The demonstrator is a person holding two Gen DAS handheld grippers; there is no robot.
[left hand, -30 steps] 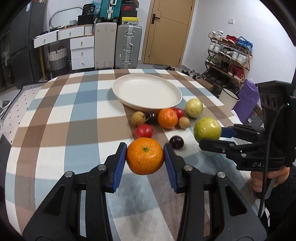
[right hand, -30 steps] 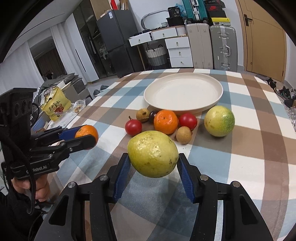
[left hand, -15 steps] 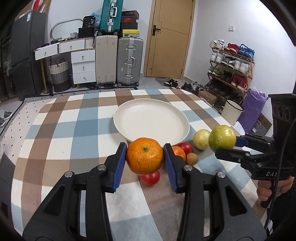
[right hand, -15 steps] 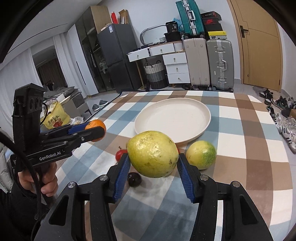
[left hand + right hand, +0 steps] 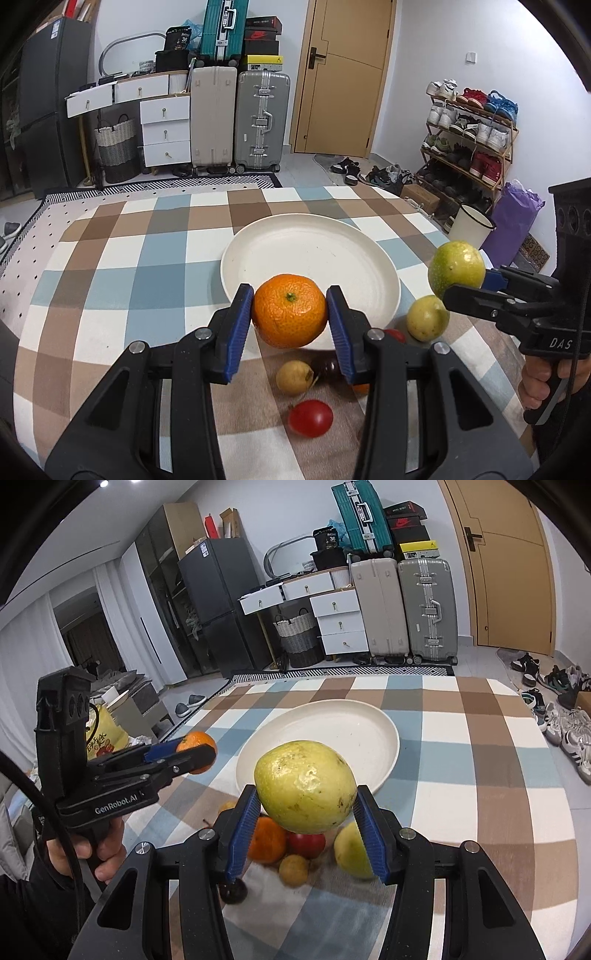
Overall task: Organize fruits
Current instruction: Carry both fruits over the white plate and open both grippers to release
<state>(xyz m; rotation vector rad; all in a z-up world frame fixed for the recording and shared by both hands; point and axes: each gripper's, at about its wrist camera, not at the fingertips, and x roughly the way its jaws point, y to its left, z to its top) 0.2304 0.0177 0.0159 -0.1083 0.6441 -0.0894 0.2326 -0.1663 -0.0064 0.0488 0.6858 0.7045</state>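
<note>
My left gripper is shut on an orange mandarin, held in the air over the near rim of the cream plate. My right gripper is shut on a large yellow-green guava, also just short of the plate. Each gripper shows in the other's view: the right one with its guava, the left one with its mandarin. Loose fruit lie on the checked cloth below: a second mandarin, a red tomato, a small tan fruit, a yellow-green fruit, a dark plum.
The plate holds nothing. The checked tablecloth runs bare to the left and behind the plate. Suitcases, white drawers and a shoe rack stand beyond the table. A person's hand grips the left handle.
Both grippers have carried their fruit forward and slightly up towards the plate. The loose fruit on the cloth has slid from ahead of the fingers to beneath them.
</note>
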